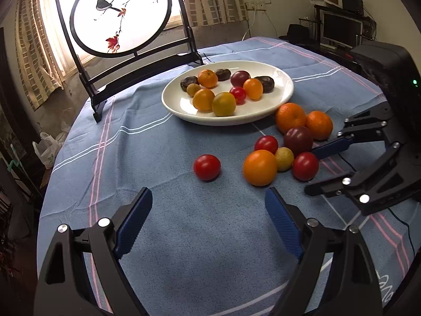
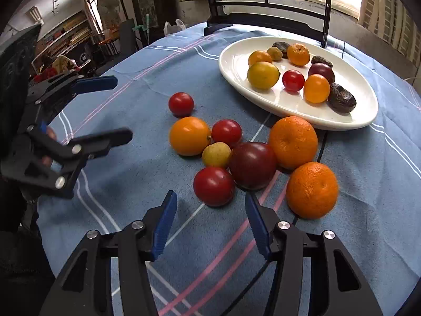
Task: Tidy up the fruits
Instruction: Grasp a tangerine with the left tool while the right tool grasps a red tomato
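A white plate (image 1: 179, 110) (image 2: 231, 71) holds several fruits: oranges, tomatoes, a plum and dark wrinkled ones. On the blue cloth in front of it lies a loose cluster with two mandarins (image 2: 293, 142), an orange (image 1: 260, 167), a dark plum (image 2: 252, 165) and a small yellow fruit (image 2: 216, 154). My left gripper (image 1: 208, 197) (image 2: 123, 107) is open and empty, just short of a lone red tomato (image 1: 207, 167). My right gripper (image 2: 210, 200) is open. Another red tomato (image 2: 213, 186) sits at its fingertips, with a gap on each side.
A black-framed round screen with painted birds (image 1: 121, 13) stands behind the plate. The table edge falls away at the left, near a plastic bag (image 1: 47, 150). A monitor and shelves (image 1: 342, 31) stand at the far right.
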Demonstrator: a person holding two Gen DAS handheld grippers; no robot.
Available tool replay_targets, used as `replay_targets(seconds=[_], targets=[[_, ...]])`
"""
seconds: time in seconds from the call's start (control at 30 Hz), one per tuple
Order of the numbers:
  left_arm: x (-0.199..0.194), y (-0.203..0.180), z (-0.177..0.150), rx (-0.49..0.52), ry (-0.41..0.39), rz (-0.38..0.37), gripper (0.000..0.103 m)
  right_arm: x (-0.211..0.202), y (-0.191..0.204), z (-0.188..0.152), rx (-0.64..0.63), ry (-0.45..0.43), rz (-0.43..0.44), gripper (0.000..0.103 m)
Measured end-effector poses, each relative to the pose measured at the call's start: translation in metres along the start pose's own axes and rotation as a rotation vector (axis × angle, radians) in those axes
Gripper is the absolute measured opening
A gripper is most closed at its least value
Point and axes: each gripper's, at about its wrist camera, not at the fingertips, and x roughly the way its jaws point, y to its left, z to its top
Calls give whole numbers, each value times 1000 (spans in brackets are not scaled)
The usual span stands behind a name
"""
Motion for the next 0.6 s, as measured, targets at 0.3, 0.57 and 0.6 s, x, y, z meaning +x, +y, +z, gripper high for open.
replay_targets(seconds=[0.3,0.57,0.6], targets=[[17,-29,13,79,4,-75,85,-31,-18,-14,40,-43,18,31],[57,-35,20,109,96,-136,42,-39,-33,-21,76,-66,40,31],[58,-34,21,107,89,-137,42,-38,-35,-21,79,-67,45,31]])
